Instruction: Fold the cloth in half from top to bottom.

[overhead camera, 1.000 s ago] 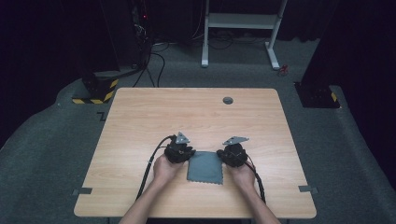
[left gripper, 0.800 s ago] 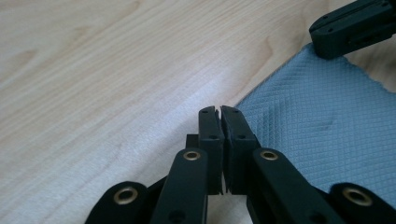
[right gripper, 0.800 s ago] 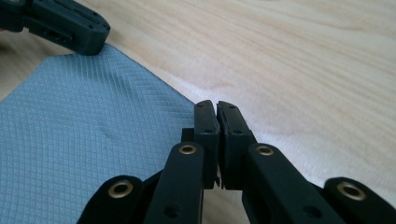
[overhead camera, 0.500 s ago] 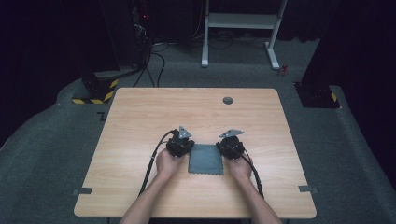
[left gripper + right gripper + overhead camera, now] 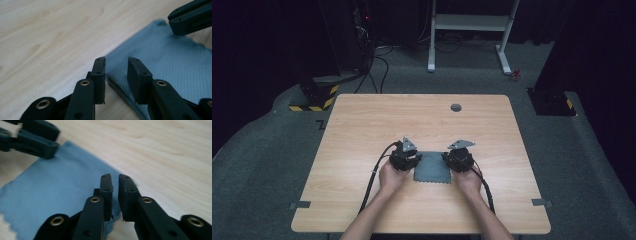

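Left gripper (image 5: 116, 66) jaws just opening, narrow gap over folded blue cloth (image 5: 170, 65) corner, nothing pinched; right gripper (image 5: 115, 185) jaws barely parted, just opening over opposite corner; cloth flat on wooden table (image 5: 362, 130), between 2 hands

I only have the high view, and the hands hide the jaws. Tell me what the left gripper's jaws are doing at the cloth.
Observer: In the left gripper view, the left gripper has its jaws apart. They have just been opening, and a corner of the blue cloth lies in the gap, unpinched.
Operator: Now the right one.
Observer: The right gripper shows a narrower gap. Its jaws have just been opening too, astride the cloth's edge without pressing on it.
Operator: Report that edge.
Observer: Stacked layers show along the edge, so the cloth is folded.
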Demonstrator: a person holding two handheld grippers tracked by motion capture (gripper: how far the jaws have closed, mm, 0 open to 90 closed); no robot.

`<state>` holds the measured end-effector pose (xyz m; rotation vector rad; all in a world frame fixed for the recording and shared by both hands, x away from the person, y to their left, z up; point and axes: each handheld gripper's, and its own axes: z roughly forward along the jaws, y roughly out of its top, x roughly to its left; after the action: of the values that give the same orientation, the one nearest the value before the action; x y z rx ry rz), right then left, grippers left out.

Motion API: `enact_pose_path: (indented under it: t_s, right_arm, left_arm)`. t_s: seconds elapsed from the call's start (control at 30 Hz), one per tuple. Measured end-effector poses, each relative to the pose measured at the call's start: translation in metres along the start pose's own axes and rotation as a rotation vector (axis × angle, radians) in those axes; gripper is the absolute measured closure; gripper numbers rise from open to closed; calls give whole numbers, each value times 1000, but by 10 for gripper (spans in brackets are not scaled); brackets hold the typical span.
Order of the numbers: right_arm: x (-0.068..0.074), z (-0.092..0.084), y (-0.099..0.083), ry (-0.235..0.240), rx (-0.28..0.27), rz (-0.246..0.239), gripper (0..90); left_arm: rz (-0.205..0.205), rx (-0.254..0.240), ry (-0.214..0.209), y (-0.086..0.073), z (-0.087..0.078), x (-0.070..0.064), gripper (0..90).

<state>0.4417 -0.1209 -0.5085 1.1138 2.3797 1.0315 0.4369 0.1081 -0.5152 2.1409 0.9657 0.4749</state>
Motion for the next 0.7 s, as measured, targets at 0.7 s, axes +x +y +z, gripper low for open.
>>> enact_pose_path:
  t_s: [0.7]
  right_arm:
    - [-4,-15,-17,9,-37,38,677]
  left_arm:
    - [-177,-38,-65,-12,-19,25,480]
